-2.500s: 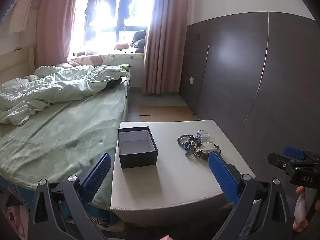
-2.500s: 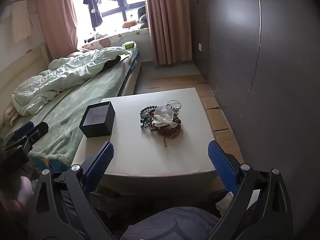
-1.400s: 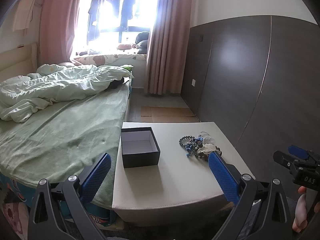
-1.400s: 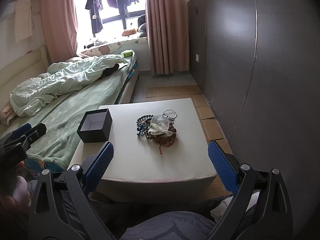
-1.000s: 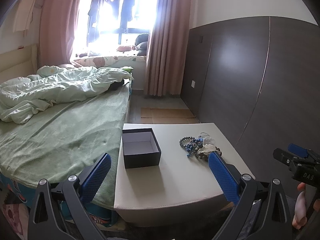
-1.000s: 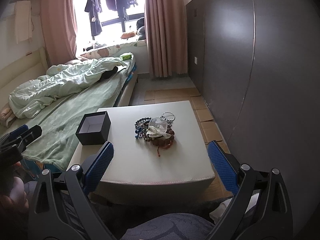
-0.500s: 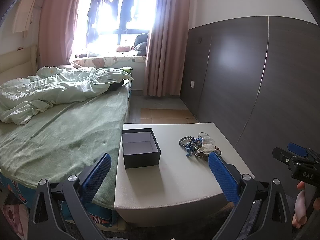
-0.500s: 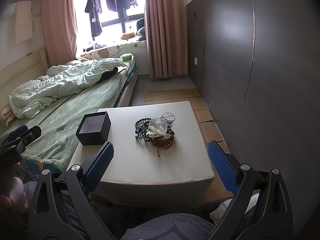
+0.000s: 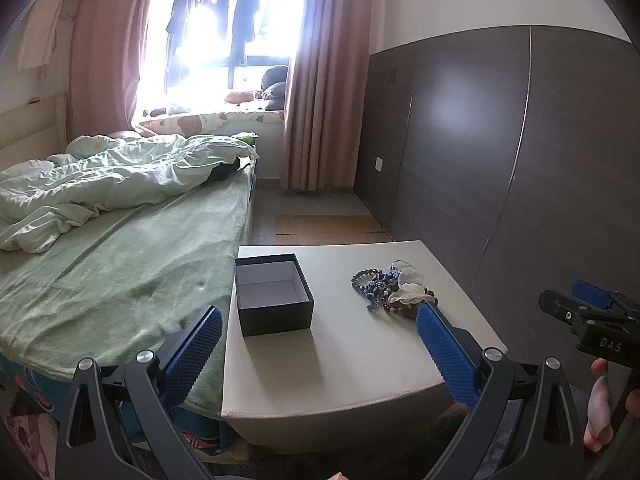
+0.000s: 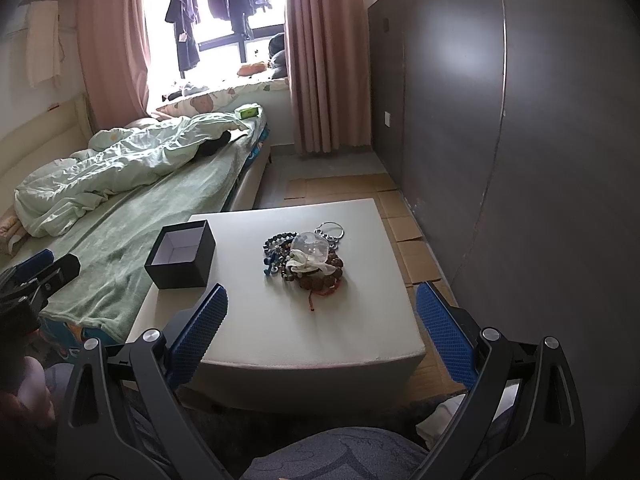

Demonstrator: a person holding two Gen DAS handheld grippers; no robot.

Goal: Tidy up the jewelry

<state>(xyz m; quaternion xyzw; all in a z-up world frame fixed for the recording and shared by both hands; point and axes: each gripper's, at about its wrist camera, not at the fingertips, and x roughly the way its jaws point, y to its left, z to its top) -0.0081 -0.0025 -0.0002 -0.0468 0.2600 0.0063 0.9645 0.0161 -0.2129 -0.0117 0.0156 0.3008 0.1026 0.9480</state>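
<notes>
Jewelry (image 10: pixel 306 258) lies heaped on the white worktop (image 10: pixel 280 320), right of an open black box (image 10: pixel 182 254). Both the left hand-held gripper (image 9: pixel 318 350) and right hand-held gripper (image 10: pixel 320 330) hover spread wide, well short of it.

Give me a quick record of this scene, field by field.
surface: white table beside a bed
container: black box, lid off, nothing visible inside, on the table's bed side
jewelry: one tangled pile of bead bracelets and rings, apart from the box
left tongs: open, holding nothing, short of the table
right tongs: open, holding nothing
</notes>
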